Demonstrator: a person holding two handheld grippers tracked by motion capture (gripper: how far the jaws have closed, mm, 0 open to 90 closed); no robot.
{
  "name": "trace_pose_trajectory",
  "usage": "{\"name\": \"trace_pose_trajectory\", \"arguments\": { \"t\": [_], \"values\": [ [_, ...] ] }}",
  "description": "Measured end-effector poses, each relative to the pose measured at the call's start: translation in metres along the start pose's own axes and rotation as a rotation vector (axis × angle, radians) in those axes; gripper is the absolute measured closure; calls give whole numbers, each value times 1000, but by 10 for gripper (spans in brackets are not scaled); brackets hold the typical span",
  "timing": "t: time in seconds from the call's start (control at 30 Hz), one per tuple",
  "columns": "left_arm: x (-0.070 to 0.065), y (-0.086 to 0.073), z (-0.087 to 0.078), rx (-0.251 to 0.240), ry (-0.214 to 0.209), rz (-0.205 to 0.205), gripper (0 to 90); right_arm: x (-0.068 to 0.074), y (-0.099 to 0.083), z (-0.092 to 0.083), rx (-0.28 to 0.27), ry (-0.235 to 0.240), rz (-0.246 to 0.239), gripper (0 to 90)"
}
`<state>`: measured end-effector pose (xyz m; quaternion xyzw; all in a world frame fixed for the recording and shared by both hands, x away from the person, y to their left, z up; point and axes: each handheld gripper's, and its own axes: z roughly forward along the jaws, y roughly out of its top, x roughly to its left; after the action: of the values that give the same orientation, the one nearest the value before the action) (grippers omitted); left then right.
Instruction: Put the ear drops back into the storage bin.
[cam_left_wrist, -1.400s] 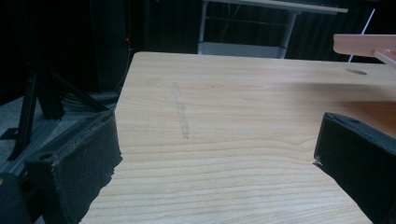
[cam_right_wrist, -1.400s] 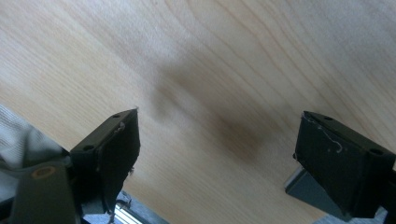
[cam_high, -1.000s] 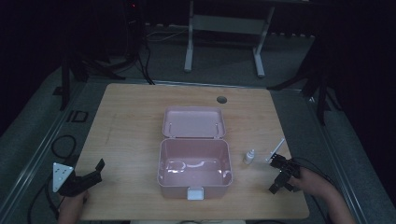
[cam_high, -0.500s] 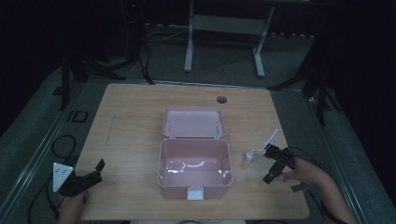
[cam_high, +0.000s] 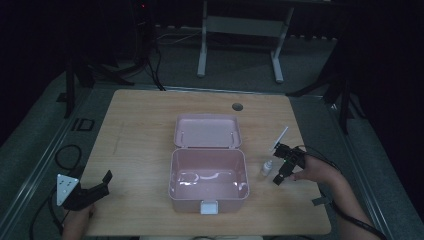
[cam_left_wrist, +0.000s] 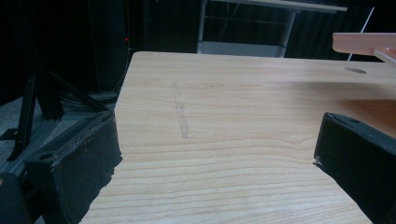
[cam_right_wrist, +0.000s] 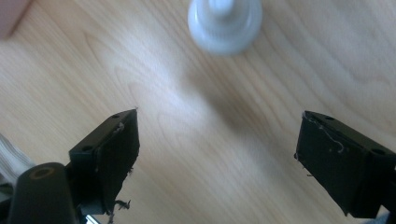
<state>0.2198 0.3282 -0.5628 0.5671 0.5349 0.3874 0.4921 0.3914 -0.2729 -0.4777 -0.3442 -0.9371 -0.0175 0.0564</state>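
While its lid stands open, pink box (cam_high: 207, 182) holds clear plastic.

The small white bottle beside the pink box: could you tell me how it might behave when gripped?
The small white bottle stands upright and narrow, so a nudge would probably tip it. It looks like light plastic. Its rounded body may roll once down.

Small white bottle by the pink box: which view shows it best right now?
The right gripper view: the small white bottle sits close ahead of the open right gripper, though cropped and blurred. The high view shows it tiny, beside the pink box.
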Motion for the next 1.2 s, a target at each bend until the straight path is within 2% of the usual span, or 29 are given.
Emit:
{"name": "trace_pose_trajectory", "arguments": {
  "t": [0.17, 0.23, 0.27, 0.5, 0.6, 0.7, 0.8, 0.83, 1.03, 1.13, 1.2],
  "values": [
    [0, 0, 0, 0, -1, 1, 4, -1, 13, 6, 15, 1, -23, 137],
    [0, 0, 0, 0, -2, 1, 4, -2, 18, 7, 10, 6, -9, 144],
    [0, 0, 0, 0, -2, 1, 4, -2, 21, 8, 13, 6, -19, 145],
    [0, 0, 0, 0, -4, 2, 4, -3, 37, 15, 26, 4, -38, 205],
    [0, 0, 0, -1, -4, 2, 4, -4, 42, 18, 37, 1, -30, 238],
    [0, 0, 0, 0, -4, 3, 4, -3, 46, 21, 45, -3, -43, 335],
    [0, 0, 0, 0, -4, 3, 4, -2, 47, 23, 50, -10, -45, 362],
    [0, 0, 0, 0, -5, 3, 4, -2, 49, 25, 61, -20, -43, 407],
    [0, 0, 0, 0, -5, 3, 4, -4, 53, 26, 70, -26, -20, 498],
    [0, 0, 0, 1, -5, 3, 4, -2, 54, 27, 84, -16, -31, 556],
    [0, 0, 0, 0, -4, 3, 5, -1, 55, 27, 91, -22, -34, 562]
  ]
}}
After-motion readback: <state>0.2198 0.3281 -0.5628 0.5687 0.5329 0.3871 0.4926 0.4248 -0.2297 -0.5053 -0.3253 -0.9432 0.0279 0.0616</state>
